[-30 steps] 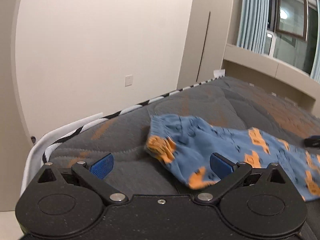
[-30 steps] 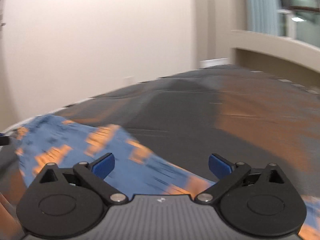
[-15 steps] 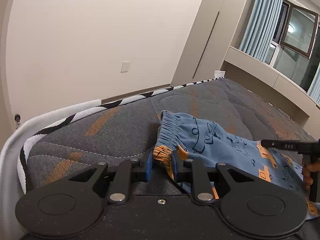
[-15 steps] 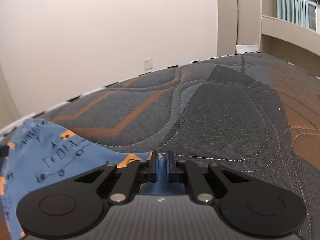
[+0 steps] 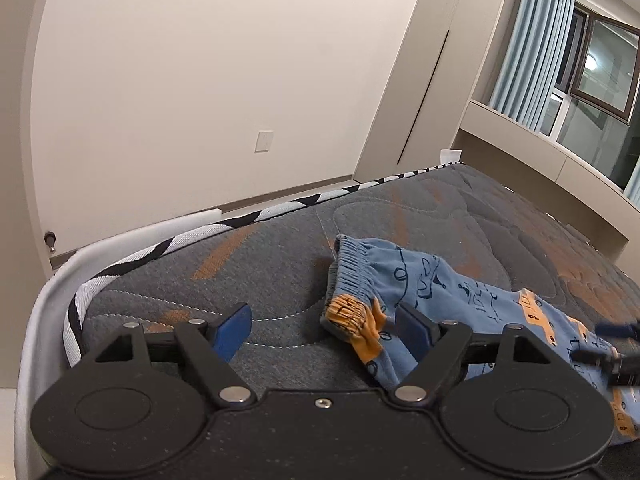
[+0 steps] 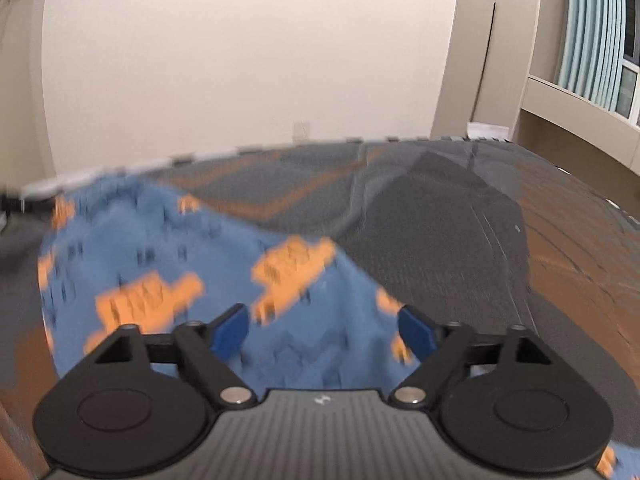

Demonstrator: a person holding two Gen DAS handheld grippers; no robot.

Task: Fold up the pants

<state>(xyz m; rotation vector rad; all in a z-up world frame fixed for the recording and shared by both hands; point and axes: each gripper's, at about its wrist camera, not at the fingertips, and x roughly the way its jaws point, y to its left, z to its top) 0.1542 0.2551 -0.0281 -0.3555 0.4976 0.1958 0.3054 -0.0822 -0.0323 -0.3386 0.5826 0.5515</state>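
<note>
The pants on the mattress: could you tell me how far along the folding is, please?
Done: the pants lie on the mattress, folded over at the waistband. In hand: nothing; the left gripper and right gripper have just opened. Left: further folds.

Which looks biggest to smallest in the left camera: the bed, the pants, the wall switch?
1. Bed
2. Pants
3. Wall switch
The switch is farthest away, so it looks extra small.
</note>
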